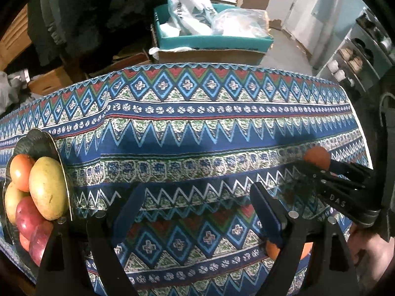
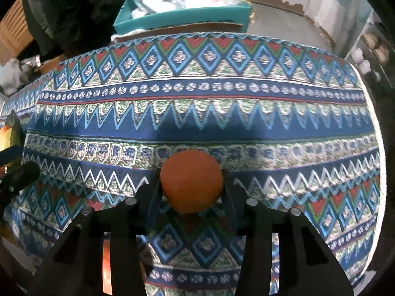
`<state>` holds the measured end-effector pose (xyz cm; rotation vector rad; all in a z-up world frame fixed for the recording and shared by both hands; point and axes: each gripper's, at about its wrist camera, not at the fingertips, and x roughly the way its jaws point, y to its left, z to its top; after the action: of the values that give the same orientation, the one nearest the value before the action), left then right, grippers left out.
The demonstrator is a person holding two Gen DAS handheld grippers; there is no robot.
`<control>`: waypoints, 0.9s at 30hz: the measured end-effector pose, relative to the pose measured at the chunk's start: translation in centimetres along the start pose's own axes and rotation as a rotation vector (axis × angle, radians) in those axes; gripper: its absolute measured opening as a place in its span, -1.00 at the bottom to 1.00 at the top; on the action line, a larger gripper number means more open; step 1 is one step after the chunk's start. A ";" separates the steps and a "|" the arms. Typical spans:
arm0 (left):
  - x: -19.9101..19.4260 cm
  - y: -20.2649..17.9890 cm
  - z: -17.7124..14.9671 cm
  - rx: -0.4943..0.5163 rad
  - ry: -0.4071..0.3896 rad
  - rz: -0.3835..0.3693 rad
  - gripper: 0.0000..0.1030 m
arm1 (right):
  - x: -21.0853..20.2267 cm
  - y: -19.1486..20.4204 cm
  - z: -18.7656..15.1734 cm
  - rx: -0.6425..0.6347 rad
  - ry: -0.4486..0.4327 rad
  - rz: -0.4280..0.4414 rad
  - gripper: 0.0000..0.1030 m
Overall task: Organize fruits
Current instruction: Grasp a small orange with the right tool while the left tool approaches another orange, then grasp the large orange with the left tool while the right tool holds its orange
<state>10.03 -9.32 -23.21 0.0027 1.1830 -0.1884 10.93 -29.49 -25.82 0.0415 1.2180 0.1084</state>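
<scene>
Fruit bowl [image 1: 53,145] left (teal box [image 1: 212,40] behind)

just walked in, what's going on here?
A person with a gripper in each hand is sorting fruit on a table with a patterned cloth. The right gripper is shut on an orange that sits low over the cloth. The left gripper is open and holds nothing, hovering over the cloth. At the left stands a bowl already holding a mango and some apples. Another orange lies partly hidden behind the left gripper's finger.
</scene>
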 end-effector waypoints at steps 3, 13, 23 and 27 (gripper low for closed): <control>-0.4 -0.7 -0.5 0.006 0.003 -0.014 0.71 | -1.3 -0.5 -0.9 0.018 -0.014 -0.014 -0.15; -1.9 -4.4 -2.8 0.077 -0.005 -0.057 0.71 | -5.6 -2.1 -4.2 0.040 -0.048 -0.055 -0.15; -2.4 -7.6 -5.1 0.122 0.015 -0.127 0.71 | -8.5 -3.2 -7.2 0.059 -0.065 -0.072 -0.15; -1.9 -8.6 -5.8 0.137 0.028 -0.134 0.78 | -8.5 -3.5 -7.5 0.069 -0.063 -0.075 -0.15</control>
<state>2.73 -16.92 -22.88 0.0463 1.1969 -0.3876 1.16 -34.03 -20.80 0.0591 1.1592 -0.0010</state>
